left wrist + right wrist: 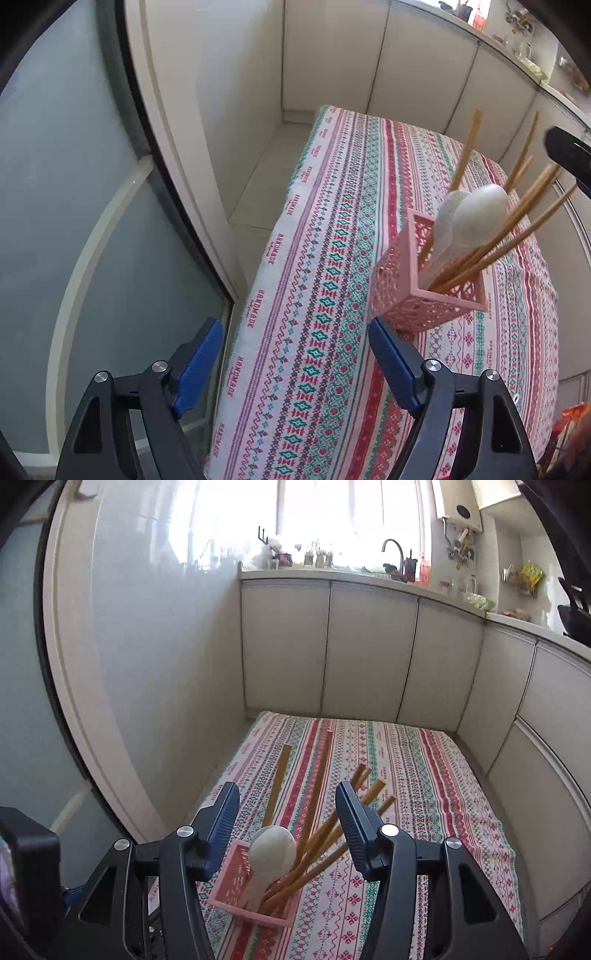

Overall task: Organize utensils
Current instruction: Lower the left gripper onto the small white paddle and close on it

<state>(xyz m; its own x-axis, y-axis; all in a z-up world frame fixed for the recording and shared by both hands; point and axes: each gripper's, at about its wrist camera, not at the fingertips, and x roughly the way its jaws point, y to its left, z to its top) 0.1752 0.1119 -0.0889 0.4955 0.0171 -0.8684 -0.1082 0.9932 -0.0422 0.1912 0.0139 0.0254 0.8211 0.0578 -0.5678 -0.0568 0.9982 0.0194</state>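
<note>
Several long wooden chopsticks [317, 834] and white plastic spoons [271, 853] lean toward two o'clock in the pink lattice plastic holder [424, 295] mid-tablecloth [314, 295], so either empty, spread gripper, left [295, 350] or right [288, 812], could tip it by snagging them.

Left gripper [295, 332] and right gripper [287, 799] both angle downward, blue-padded jaws spread apart, gripping nothing.

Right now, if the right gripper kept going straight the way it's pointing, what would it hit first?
Probably the chopsticks standing in the pink holder: they and the white spoon rise between the open right gripper fingers. Depth is uncertain.
</note>
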